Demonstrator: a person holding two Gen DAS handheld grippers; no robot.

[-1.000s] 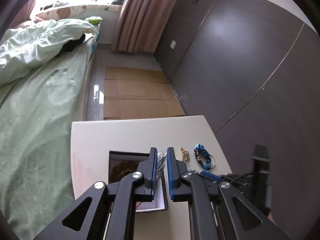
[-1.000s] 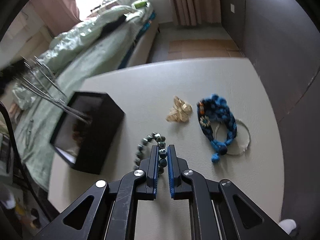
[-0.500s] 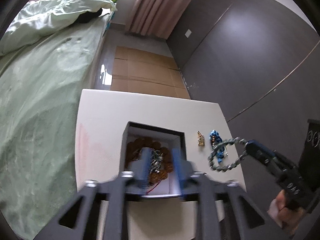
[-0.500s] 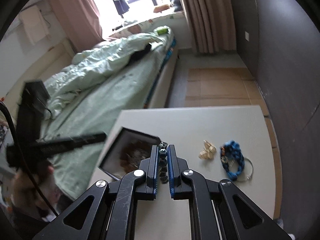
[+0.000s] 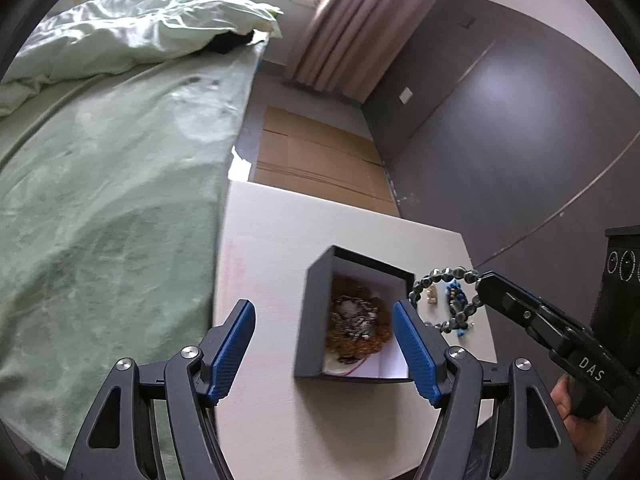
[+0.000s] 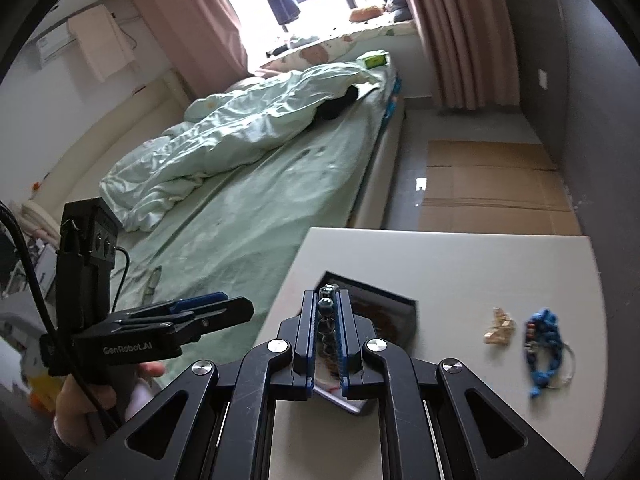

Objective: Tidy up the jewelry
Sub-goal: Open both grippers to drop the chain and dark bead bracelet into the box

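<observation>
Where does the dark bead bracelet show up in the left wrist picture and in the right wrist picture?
Left wrist view: the bead bracelet hangs at right of centre from the right gripper, just past the black box.
Right wrist view: the bracelet sits low in the middle, pinched between the right gripper's fingers.
Shared landmark: the black box on the white table.

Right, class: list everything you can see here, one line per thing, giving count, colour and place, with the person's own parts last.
Table: one, white, beside the bed.
Box: one, black, open on the table, jewelry inside.
Bead bracelet: one, dark grey-green, held at the box's edge.
Blue bracelet: one, on the table.
Gold clip: one, beside the blue bracelet.
Bed: one, pale green.
Curtain: pink.
Cardboard: brown, on the floor.
Left gripper: open, before the box.
Right gripper: shut on the bead bracelet.
</observation>
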